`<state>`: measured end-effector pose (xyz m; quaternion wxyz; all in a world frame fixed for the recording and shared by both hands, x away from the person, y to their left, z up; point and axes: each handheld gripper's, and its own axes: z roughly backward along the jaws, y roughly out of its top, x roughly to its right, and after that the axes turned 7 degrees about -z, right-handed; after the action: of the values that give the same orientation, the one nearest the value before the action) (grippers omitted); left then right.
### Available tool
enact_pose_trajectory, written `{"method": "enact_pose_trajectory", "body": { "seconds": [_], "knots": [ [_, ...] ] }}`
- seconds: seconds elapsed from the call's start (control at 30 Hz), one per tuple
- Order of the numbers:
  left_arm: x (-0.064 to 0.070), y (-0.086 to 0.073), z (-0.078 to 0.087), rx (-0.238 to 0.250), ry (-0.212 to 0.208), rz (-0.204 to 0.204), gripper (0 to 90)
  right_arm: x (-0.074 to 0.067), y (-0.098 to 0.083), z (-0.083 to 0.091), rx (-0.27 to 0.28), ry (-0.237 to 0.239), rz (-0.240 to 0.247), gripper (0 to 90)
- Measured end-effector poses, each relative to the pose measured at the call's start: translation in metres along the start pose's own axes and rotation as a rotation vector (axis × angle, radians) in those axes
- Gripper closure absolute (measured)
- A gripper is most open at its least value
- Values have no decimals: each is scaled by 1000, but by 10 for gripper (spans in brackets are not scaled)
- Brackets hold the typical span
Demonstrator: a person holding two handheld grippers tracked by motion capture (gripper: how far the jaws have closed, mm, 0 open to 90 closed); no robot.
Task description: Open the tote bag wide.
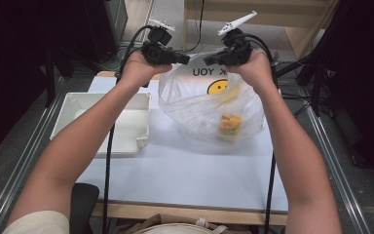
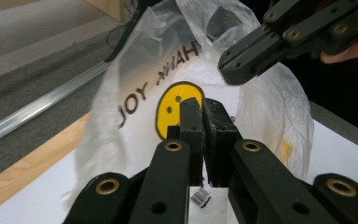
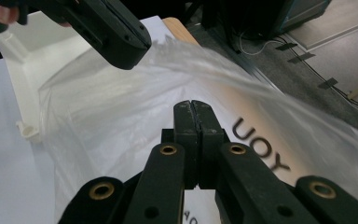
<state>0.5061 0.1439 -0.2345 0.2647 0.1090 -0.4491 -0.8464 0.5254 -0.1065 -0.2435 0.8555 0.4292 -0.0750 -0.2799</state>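
High view: beyond the white bin (image 1: pixel 126 127), the plastic bag (image 1: pixel 209 109) hangs over the surface (image 1: pixel 185 170), each hand-held gripper, left (image 1: pixel 187 58) and right (image 1: pixel 206 60), clamped seemingly on its rim. Raise both evenly so contents stay inside.

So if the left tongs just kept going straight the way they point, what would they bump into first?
Probably the right tongs: in the high view the left tongs point straight at them, tip to tip, above the plastic bag. Depth is hard to judge.

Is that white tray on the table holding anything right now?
No, in the high view the white tray left of the plastic bag shows a bare inside with nothing lying in it.
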Motion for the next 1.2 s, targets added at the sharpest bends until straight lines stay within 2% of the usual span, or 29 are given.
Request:
{"method": "enact_pose_trajectory", "body": {
  "seconds": [0.03,0.07,0.1,0.2,0.23,0.27,0.37,0.47,0.5,0.57,0.7,0.77,0.83,0.9,0.93,1.07,1.2],
  "knots": [
    [-2,0,5,6,3,6,878,-3,8,-11,-10,11,15,900],
    [-4,-1,9,12,9,11,878,-3,8,-11,-10,11,15,900],
    [-7,-1,14,17,14,14,878,-6,16,-23,-16,28,25,900],
    [-12,-4,23,20,29,20,878,-6,20,-33,-24,36,37,900],
    [-14,-5,26,19,33,24,877,-6,24,-44,-12,48,41,900],
    [-17,-7,30,21,38,30,878,-7,25,-48,-8,54,43,900],
    [-19,-8,33,23,43,35,877,-8,26,-58,-2,61,61,900],
    [-21,-12,36,22,46,39,877,-2,17,-77,-32,58,85,886],
    [-21,-12,36,22,46,39,877,-2,17,-77,-32,58,85,886],
    [-22,-16,34,12,49,44,877,6,4,-85,-76,42,58,877],
    [-21,-18,31,4,49,42,877,15,-9,-85,-116,29,27,891],
    [-20,-18,28,2,48,41,877,21,-20,-78,-149,3,19,896],
    [-18,-17,25,-1,41,39,877,22,-24,-76,-160,0,10,897],
    [-15,-16,21,-1,35,33,877,27,-40,-66,-202,-21,-24,900],
    [-13,-14,19,3,30,28,877,27,-40,-66,-202,-21,-24,900],
    [-1,-6,10,16,6,4,878,28,-61,-49,-222,-32,-56,900],
    [14,6,-3,15,-21,-24,878,26,-81,-31,-197,-33,-70,900]
  ]
}}
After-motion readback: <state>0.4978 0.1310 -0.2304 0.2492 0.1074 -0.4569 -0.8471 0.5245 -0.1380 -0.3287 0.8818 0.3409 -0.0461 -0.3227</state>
